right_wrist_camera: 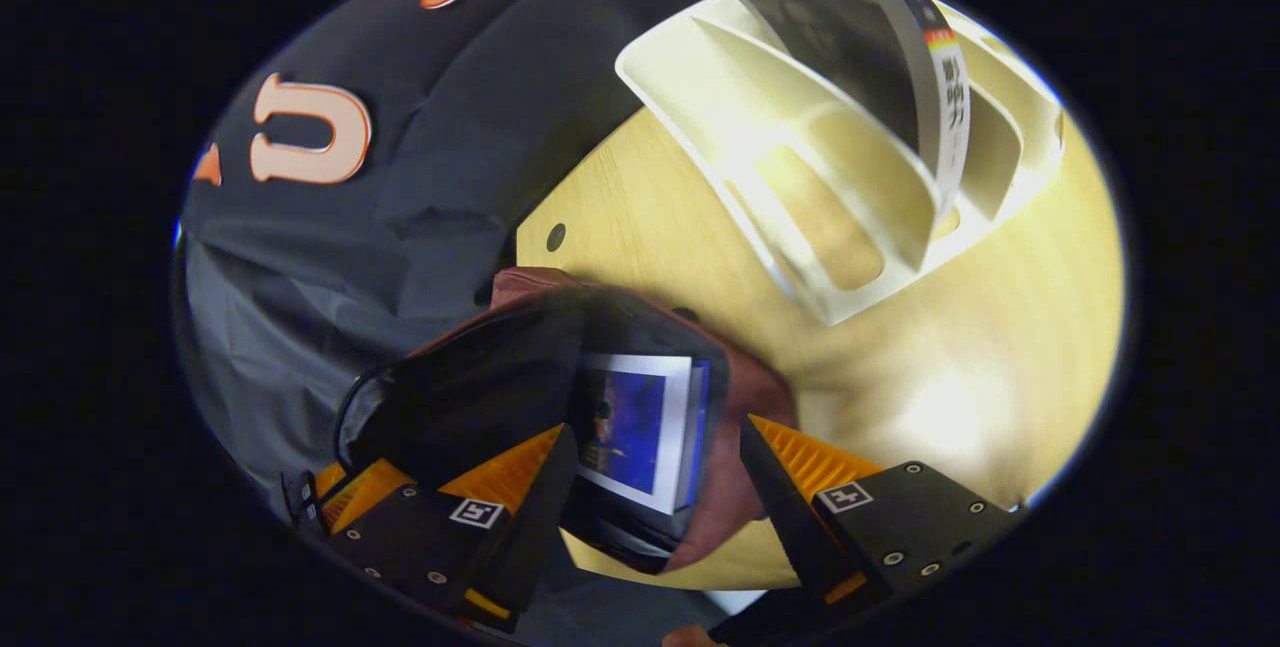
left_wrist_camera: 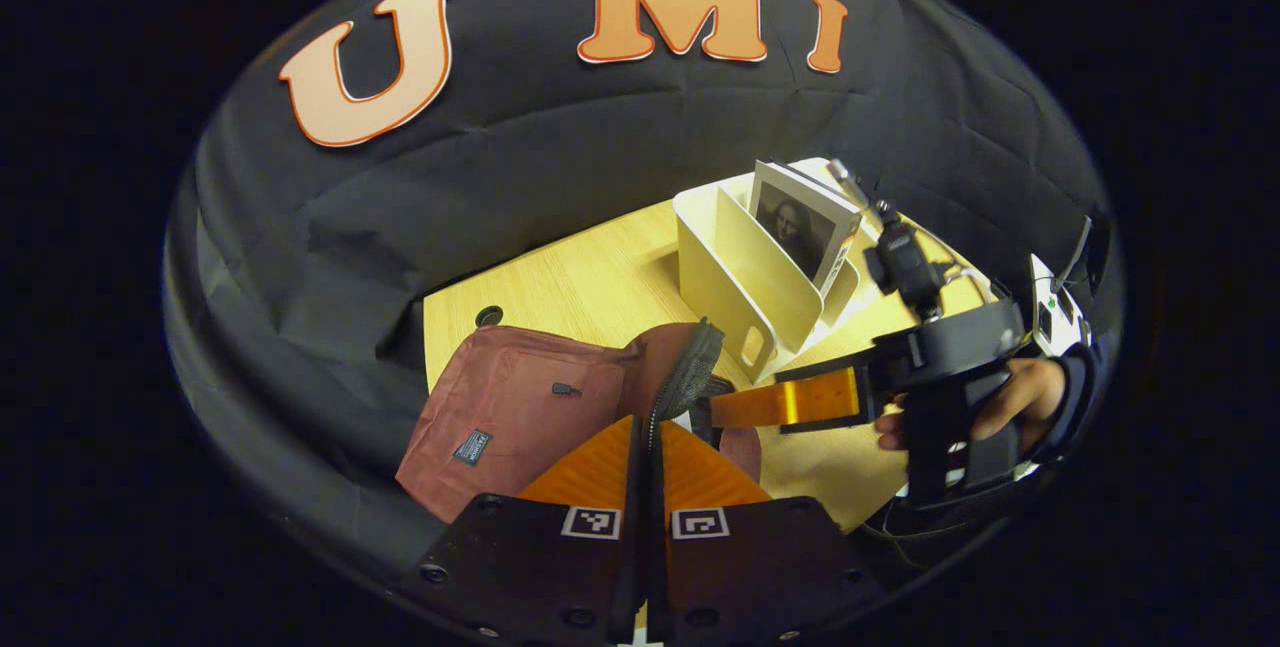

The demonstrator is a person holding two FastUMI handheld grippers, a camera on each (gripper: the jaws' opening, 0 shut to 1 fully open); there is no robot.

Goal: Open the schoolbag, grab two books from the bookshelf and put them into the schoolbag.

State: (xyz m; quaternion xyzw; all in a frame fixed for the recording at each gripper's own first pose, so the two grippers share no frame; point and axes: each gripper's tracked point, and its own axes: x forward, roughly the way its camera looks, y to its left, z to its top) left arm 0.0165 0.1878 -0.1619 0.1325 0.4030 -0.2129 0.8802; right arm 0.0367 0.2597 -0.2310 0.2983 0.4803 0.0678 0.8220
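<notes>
— Where's the schoolbag (left_wrist_camera: 520, 407)?
— Lower centre of the left gripper view; the left gripper (left_wrist_camera: 648, 442) is clenched on its zipper edge.
— And the right gripper (right_wrist_camera: 655, 457)?
— Spread apart over a blue book (right_wrist_camera: 635, 427) inside the bag; another book (left_wrist_camera: 805, 222) stands in the bookshelf (left_wrist_camera: 740, 277), upper right.

The left gripper (left_wrist_camera: 647, 447) has two flat black matte plates just behind its ribbed fingers. Each plate carries one small square white-and-black marker (left_wrist_camera: 591, 523) near the inner edge and round screws along the outer edges. The right gripper (right_wrist_camera: 650, 447) has the same black plates, markers and screws. In the left gripper view, this right gripper has a black body with a small black camera (left_wrist_camera: 905, 262) on top and thin cables. The hand (left_wrist_camera: 1010, 397) behind it wears a dark sleeve (left_wrist_camera: 1085, 377).
</notes>
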